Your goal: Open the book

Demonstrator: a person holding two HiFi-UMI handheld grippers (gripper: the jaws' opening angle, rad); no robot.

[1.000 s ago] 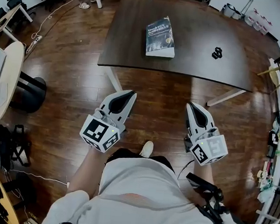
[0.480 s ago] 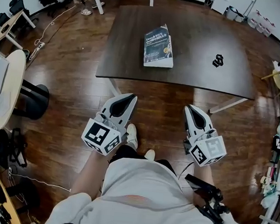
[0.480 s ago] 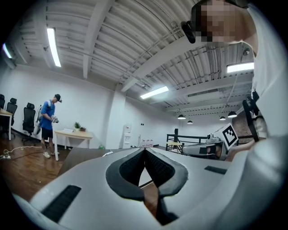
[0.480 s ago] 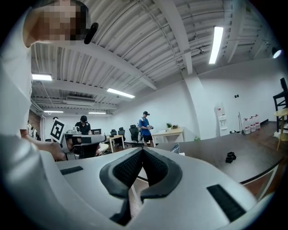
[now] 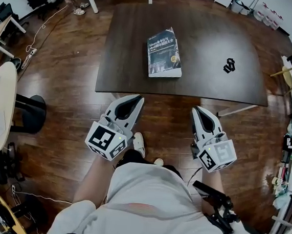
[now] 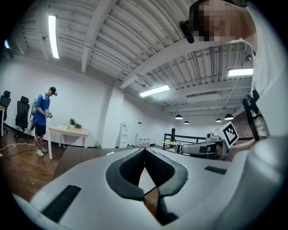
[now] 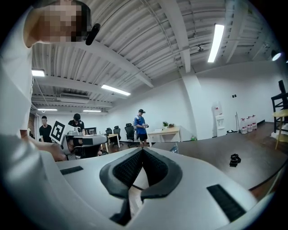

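Head view: We look steeply down on a dark brown desk (image 5: 216,28) standing on a glossy wooden floor (image 5: 69,55). A closed book (image 5: 164,53) lies flat on the desk, cover up. It sits close to the near edge, a little left of the middle, with its white page edge towards us. A small black object (image 5: 229,66) rests towards the desk's right side, well apart from the book. The left gripper (image 5: 136,98) and the right gripper (image 5: 197,109) are held side by side over the floor, their tips just short of the near edge. Neither touches the book. Each carries a cube with square markers.

Left gripper view: We look along the left gripper (image 6: 144,150). Its dark padded fingers (image 6: 130,168) meet at the tips, with nothing between them. Beyond them the desk (image 6: 81,155) top stretches away. The right gripper (image 6: 209,147) shows at the right. A person in blue (image 6: 42,117) stands far off by a light wooden table (image 6: 67,131).

Right gripper view: We look along the right gripper (image 7: 142,150). Its fingers (image 7: 128,168) are also pressed together at the tips and hold nothing. A corner of the book (image 7: 173,148) peeks over the gripper's body. The small black object (image 7: 234,158) lies on the desk (image 7: 256,168) at the right. The left gripper (image 7: 78,143) shows at the left.
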